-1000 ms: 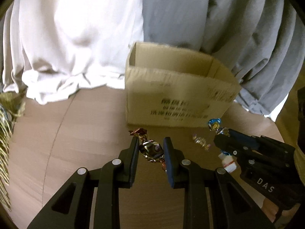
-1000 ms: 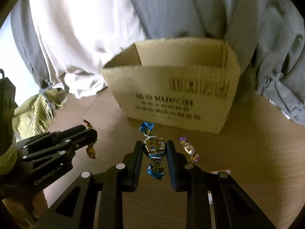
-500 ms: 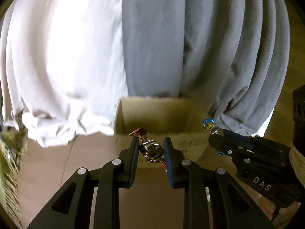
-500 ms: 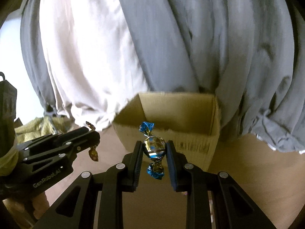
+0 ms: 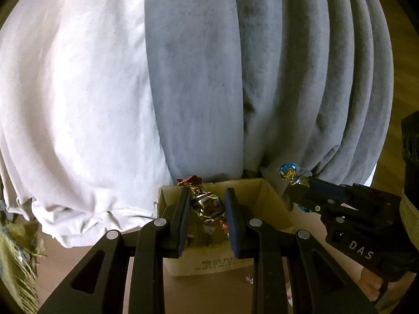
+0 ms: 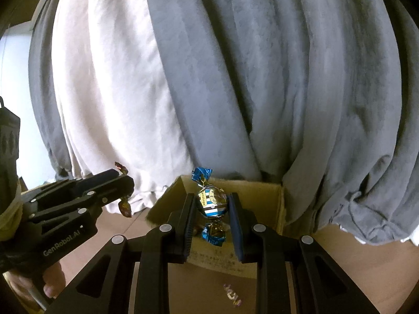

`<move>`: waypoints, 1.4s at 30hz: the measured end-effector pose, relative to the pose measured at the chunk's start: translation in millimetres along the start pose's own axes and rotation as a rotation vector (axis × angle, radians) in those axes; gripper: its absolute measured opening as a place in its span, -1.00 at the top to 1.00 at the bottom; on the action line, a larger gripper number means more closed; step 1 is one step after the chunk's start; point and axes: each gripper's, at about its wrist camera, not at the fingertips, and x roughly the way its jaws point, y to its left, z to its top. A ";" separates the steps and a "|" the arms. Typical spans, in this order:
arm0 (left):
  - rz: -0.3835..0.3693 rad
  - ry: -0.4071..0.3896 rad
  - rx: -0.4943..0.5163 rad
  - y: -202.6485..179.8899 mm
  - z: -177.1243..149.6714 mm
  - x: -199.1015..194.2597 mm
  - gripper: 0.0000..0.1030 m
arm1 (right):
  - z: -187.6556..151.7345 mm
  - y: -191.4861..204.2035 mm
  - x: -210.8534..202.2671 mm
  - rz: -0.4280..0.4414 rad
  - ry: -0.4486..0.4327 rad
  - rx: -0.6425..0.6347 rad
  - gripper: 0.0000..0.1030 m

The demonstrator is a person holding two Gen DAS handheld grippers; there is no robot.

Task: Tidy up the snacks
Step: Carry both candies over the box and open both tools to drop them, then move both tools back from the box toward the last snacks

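My left gripper (image 5: 207, 206) is shut on a gold and brown wrapped candy (image 5: 208, 205) and holds it in the air in front of the open cardboard box (image 5: 272, 206). My right gripper (image 6: 212, 209) is shut on a blue striped wrapped candy (image 6: 211, 204), held above the near rim of the same box (image 6: 277, 209). The right gripper (image 5: 298, 180) shows at the right of the left wrist view, with its blue candy (image 5: 288, 172). The left gripper (image 6: 123, 185) shows at the left of the right wrist view.
White curtain (image 5: 73, 104) and grey curtain (image 5: 262, 78) hang close behind the box. A purple wrapped candy (image 6: 233, 293) lies on the wooden table (image 6: 353, 269) in front of the box. A yellow fringed cloth (image 5: 15, 261) lies at the far left.
Both grippers have risen and tilted up with their candies. The box has dropped low in both views and the curtains fill most of the frame.
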 end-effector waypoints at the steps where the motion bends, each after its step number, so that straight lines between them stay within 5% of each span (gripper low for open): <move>1: -0.002 0.003 0.007 0.8 3.7 5.8 0.49 | 2.5 -0.7 2.5 -0.001 0.000 -0.001 0.49; 15: -0.025 0.127 0.024 11.1 15.6 79.3 0.49 | 17.9 -11.8 65.4 -0.011 0.102 0.001 0.49; 19: 0.007 0.168 0.018 11.7 16.6 96.9 0.06 | 19.4 -16.7 83.5 -0.014 0.137 0.012 0.45; 20: 0.017 0.167 0.017 12.7 16.0 97.3 0.06 | 19.3 -17.4 86.6 -0.026 0.144 0.011 0.30; 22: 0.034 0.164 0.023 11.8 13.9 94.0 0.03 | 17.5 -19.3 89.2 -0.047 0.146 0.010 0.05; 29: 0.097 0.117 0.053 -2.2 0.6 59.8 -0.13 | 3.3 -21.1 70.7 -0.071 0.134 0.022 0.05; 42: 0.075 0.115 0.071 -36.5 -43.2 14.8 -0.20 | -41.2 -37.3 18.3 -0.091 0.157 0.083 0.05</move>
